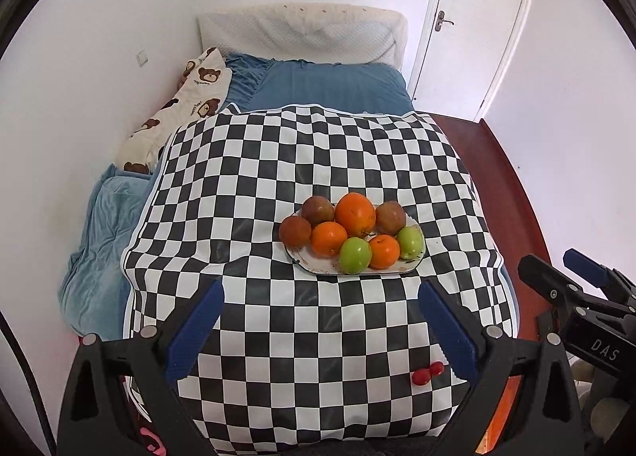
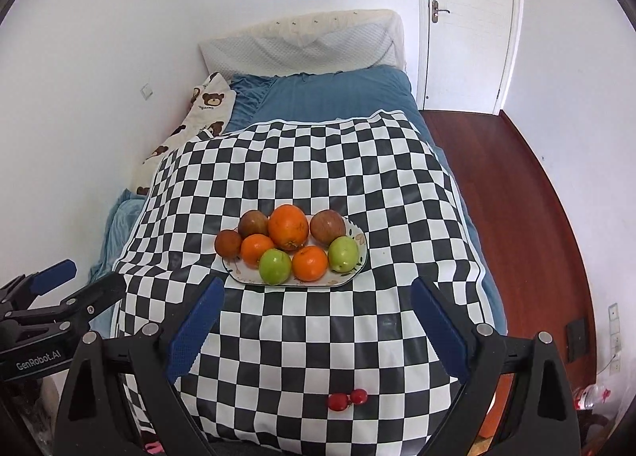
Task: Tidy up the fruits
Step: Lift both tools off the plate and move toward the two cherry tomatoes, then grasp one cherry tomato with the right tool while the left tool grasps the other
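Note:
A white oval plate sits on the checkered cloth and carries several fruits: a large orange, two smaller oranges, two green apples and three reddish-brown fruits. Two small red fruits lie on the cloth nearer to me. My left gripper hovers open short of the plate, with nothing between its fingers. My right gripper is likewise open and holds nothing, just short of the plate.
The black-and-white checkered cloth covers a bed with blue bedding, a bear-print pillow and a white headboard. A white door and red-brown wooden floor lie to the right.

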Demonstrator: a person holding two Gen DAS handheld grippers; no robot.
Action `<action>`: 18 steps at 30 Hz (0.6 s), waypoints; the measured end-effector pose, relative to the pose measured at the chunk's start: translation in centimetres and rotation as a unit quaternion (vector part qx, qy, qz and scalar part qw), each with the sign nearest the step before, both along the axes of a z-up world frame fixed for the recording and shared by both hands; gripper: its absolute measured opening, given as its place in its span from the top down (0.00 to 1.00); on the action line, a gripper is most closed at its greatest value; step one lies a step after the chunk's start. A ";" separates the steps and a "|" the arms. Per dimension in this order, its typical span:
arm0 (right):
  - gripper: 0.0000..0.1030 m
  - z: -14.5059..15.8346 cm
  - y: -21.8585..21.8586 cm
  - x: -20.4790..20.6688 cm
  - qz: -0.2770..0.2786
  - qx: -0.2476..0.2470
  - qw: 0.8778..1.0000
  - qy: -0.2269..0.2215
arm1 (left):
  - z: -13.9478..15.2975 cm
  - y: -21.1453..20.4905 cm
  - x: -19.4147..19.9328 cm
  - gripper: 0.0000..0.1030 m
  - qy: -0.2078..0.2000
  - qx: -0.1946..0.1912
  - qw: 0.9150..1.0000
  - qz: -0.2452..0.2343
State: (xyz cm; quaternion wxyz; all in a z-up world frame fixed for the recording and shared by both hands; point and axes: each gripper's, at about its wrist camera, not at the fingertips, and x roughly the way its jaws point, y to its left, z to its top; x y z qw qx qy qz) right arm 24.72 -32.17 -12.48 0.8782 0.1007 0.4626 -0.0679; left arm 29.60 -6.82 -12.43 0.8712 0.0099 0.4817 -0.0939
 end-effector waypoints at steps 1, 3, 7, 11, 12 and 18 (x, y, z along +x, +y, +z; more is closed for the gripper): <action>0.06 -0.2 -0.2 0.0 -0.002 0.005 1.000 0.001 | -0.1 0.0 0.0 0.03 -0.002 -0.001 1.000 0.003; 0.06 -0.9 -0.8 0.0 -0.007 0.017 1.000 0.008 | -0.6 -0.1 0.0 0.03 0.004 0.002 1.000 0.007; 0.06 -3.9 -2.5 0.1 -0.017 0.057 0.997 0.043 | -3.2 -1.3 0.4 0.00 0.041 0.012 0.999 -0.007; 0.06 -9.4 -4.9 -0.5 -0.036 0.104 0.989 0.103 | -7.2 -3.5 0.7 0.00 0.087 0.026 0.995 -0.031; 0.06 -10.8 -5.4 -0.7 -0.039 0.118 0.985 0.116 | -8.3 -4.1 0.7 0.00 0.100 0.030 0.994 -0.039; 0.37 -22.4 -9.2 -3.5 -0.096 0.268 0.935 0.213 | -16.2 -7.9 0.5 0.00 0.201 0.075 0.973 -0.082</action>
